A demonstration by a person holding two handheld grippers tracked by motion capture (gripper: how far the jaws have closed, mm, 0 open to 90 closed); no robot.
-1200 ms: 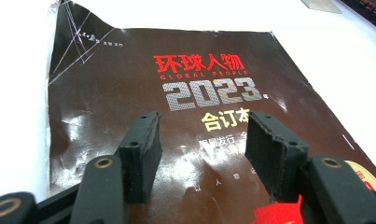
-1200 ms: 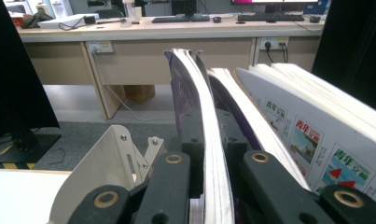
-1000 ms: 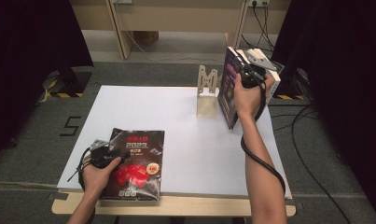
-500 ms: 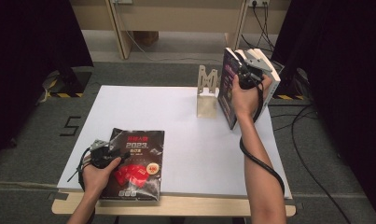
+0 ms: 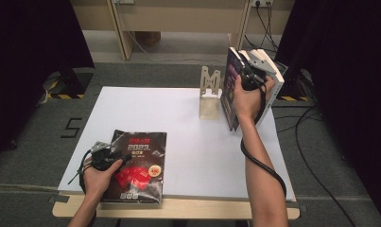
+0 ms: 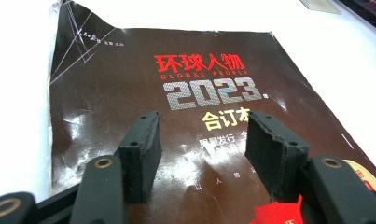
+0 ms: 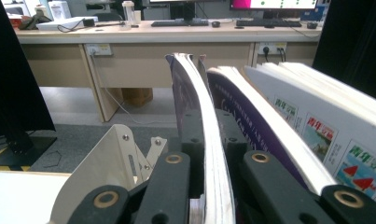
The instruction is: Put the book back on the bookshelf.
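The dark magazine point(image 5: 136, 165) lay flat at the desk's point(image 5: 145, 113) front-left corner, its near edge flush with the desk's front edge, and a wide bare stretch of white top ran from it toward the back and the right. The left gripper point(image 5: 113, 154) rested over the magazine's left half; in the left gripper view its jaws point(image 6: 202, 144) stood released, well apart above the cover with nothing between the pads. The cover's far-left corner point(image 6: 69, 18) curled up and was creased. At the back edge, right of centre, a pale bookend point(image 5: 210, 94) stood upright, with a row of upright magazines point(image 5: 273, 90) just beside it at the back-right corner. The right gripper point(image 5: 247, 78) was clenched on the top edge of a thin purple-covered issue point(image 7: 202, 126) nearest the bookend, pads pressing both faces. The hand hid the gripper's jaws in the high view, and the lower part of the row was cut off behind the arm.
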